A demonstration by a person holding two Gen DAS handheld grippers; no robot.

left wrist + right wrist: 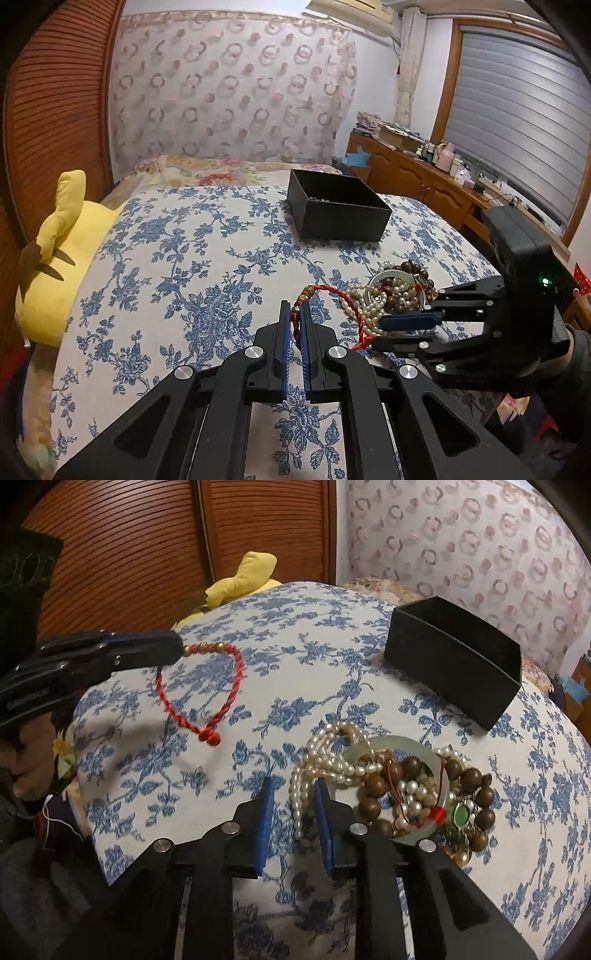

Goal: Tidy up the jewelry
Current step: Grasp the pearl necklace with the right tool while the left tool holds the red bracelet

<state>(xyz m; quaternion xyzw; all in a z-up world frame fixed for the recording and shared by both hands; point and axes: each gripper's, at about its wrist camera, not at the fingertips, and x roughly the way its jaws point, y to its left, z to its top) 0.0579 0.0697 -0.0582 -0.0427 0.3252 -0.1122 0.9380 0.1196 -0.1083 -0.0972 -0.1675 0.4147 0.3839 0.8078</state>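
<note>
My left gripper (294,308) is shut on a red braided bracelet (325,291) with gold beads. In the right wrist view the left gripper (179,648) holds the red bracelet (236,686) by its beads, and the loop hangs down to the bedspread. A jewelry pile (406,786) lies on the bed: a pearl strand (325,764), brown wooden beads (469,775), a pale jade bangle (406,742). My right gripper (293,782) stands open astride a loop of the pearl strand, pads apart from it. From the left wrist, the right gripper (376,332) sits at the pile (399,291).
An open black box (340,218) (454,664) stands farther back on the blue floral bedspread (184,258). A yellow plush toy (55,258) lies at the bed's left edge. A wooden dresser (424,177) with clutter runs along the right.
</note>
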